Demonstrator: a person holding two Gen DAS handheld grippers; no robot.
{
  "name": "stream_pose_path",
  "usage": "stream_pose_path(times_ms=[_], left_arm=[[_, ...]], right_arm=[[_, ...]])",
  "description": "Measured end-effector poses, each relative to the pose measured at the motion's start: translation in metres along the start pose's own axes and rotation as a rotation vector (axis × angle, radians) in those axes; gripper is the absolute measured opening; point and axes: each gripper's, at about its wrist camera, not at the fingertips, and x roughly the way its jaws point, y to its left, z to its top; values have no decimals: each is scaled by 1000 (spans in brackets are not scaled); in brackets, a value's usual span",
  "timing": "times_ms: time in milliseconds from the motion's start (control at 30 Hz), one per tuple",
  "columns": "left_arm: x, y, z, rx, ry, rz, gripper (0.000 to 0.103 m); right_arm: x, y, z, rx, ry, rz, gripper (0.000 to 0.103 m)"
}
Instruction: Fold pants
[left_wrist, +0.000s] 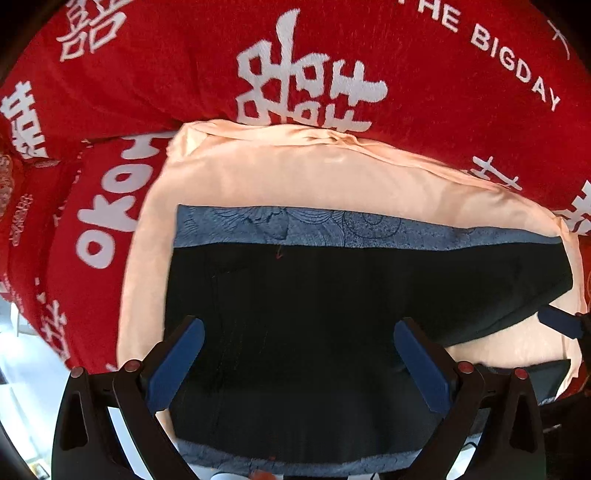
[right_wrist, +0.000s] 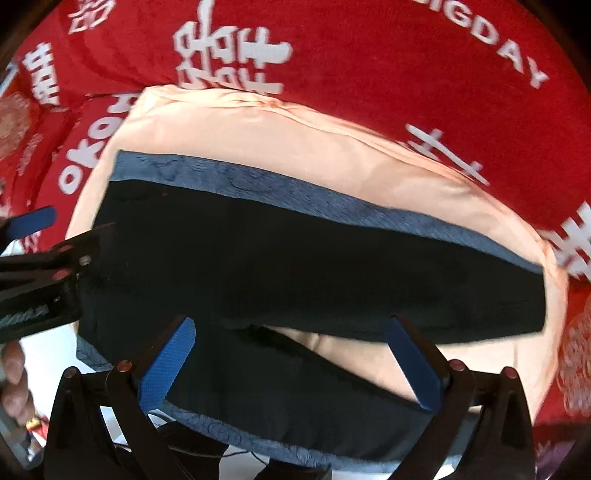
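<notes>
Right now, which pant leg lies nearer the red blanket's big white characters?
The far leg, lying straight with its blue patterned stripe facing the blanket. The near leg angles away toward the open right gripper.

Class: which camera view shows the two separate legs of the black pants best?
The right wrist view: both legs of the black pants split apart over peach fabric. The left wrist view shows mostly one dark panel.

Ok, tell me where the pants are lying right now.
The black pants lie spread on the peach cloth over the red blanket, in the centre of both wrist views, under the open left gripper and right gripper.
</notes>
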Motion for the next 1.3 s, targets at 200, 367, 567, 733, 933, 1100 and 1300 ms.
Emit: stream_pose_path(times_ms=[200, 367, 567, 733, 933, 1100, 1300], left_arm=[[52, 12, 23, -24, 27, 11, 103], [93, 22, 43, -37, 56, 13, 103], [122, 37, 44, -87, 93, -70, 103], [129, 39, 32, -104, 84, -86, 103], [115, 45, 29, -150, 64, -145, 103], [109, 48, 33, -153, 59, -151, 103], [112, 51, 36, -164, 72, -165, 103]], right_arm=[[39, 0, 21, -193, -39, 130, 103], [87, -5, 51, -410, -63, 174, 103], [145, -23, 77, -577, -28, 264, 103], [168, -38, 94, -582, 18, 403, 103], [153, -44, 111, -602, 91, 542, 62], [168, -51, 136, -615, 136, 511, 75], [165, -31, 122, -762, 321, 732, 58]])
